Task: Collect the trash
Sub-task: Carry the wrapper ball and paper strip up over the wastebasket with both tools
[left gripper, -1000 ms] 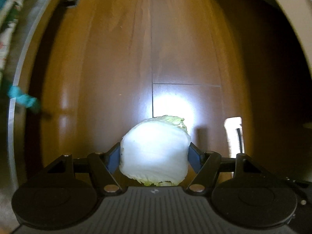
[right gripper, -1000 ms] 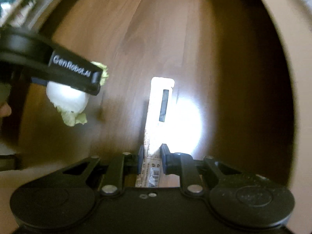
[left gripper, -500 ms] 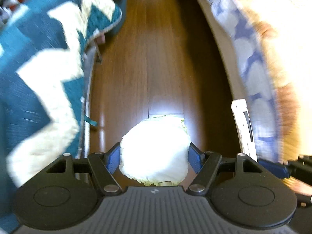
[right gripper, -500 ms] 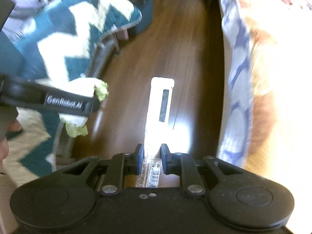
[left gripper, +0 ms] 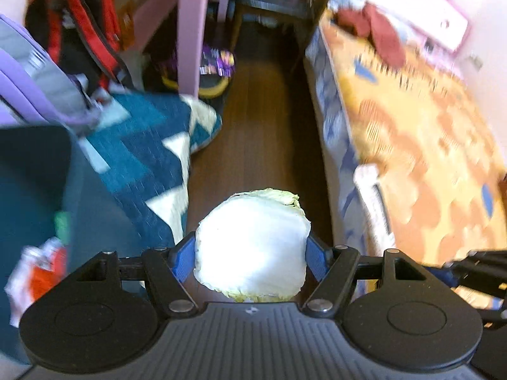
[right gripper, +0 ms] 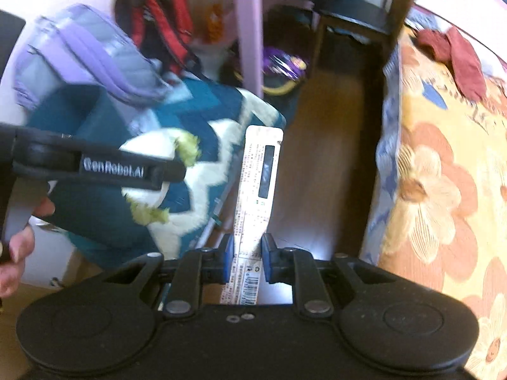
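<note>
Both pairs of tongs have come up a long way from the floor: a second ago each view showed little but dark floorboards close under the load, and now the whole room spreads out below, with a red and black backpack and a blue and white quilt at the left, the strip of floor down the middle and the flowered bed at the right. I judge from this that both pieces of trash are safely picked up and the carrying step is next, though no bin shows clearly in either view. On the left, the left tongs stand fairly wide and are clamped on a cabbage chunk, its blue pads pressed on either flank; the pale cut face looks at the camera and the greenish leaf edge points ahead and down toward the floor, so the chunk has no marked long axis, being about as broad as it is deep. In the right wrist view the same chunk hangs beside the quilt, partly behind the left finger. On the right, the right tongs are nearly together, gripping a thin white printed package near its barcode end; its long axis runs straight out along the fingers, the free end pointing away from the camera over the quilt's edge, leaning slightly right.
</note>
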A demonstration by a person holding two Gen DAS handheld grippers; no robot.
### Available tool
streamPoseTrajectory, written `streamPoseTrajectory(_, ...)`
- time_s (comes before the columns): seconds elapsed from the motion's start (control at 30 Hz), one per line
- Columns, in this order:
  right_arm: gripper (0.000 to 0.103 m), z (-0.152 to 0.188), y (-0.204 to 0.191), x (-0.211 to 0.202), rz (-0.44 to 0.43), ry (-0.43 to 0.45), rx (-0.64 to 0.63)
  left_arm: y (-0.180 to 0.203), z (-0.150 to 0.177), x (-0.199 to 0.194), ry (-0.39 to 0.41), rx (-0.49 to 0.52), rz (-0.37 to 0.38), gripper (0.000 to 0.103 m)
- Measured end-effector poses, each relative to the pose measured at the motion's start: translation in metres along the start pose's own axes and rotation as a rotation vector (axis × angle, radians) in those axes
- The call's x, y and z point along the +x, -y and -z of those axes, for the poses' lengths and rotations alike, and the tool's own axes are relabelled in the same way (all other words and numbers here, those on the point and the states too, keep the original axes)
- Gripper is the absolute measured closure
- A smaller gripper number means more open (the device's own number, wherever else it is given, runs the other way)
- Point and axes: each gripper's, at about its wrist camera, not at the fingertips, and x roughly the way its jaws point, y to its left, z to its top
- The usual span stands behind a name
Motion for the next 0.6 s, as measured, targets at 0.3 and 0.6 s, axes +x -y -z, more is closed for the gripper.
streamPoseTrajectory(0.3, 0.086, -0.049, -0.071, -0.053, -0.089, 0.081, -0.103, -0.066, -0.022, -0.109, 0.131, -0.103, -0.002, 0.033)
streamPoseTrajectory(0.6, 0.086, -0.093, -0.168, -0.047, -0.182, 0.085, -0.242, -0.160, -0.017, -0.161, 0.192, -0.196, -0.125, 0.033)
